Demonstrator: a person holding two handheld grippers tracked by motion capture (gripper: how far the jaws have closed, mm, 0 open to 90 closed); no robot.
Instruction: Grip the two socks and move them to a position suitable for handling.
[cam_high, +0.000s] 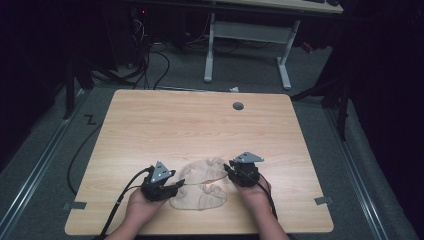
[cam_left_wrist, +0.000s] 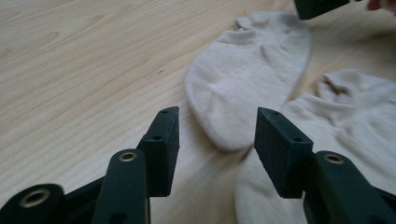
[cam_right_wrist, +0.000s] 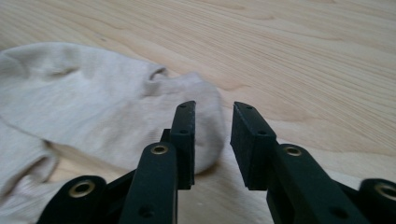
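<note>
A: In the high view, two beige socks are lying on the near part of the counter (cam_high: 150, 120), the far sock (cam_high: 204, 169) touching the near sock (cam_high: 199, 196), between the left gripper (cam_high: 176, 188) and right gripper (cam_high: 229, 167).

B: In the left gripper view, the fingers (cam_left_wrist: 164, 140) are standing spread over the far sock's toe (cam_left_wrist: 229, 130), pinching nothing.

A: In the right gripper view, the fingers (cam_right_wrist: 184, 135) are gaping apart, empty, beside the far sock's rounded end (cam_right_wrist: 205, 112).

B: The socks look light, limp and soft; I'd be pinching an edge.
</note>
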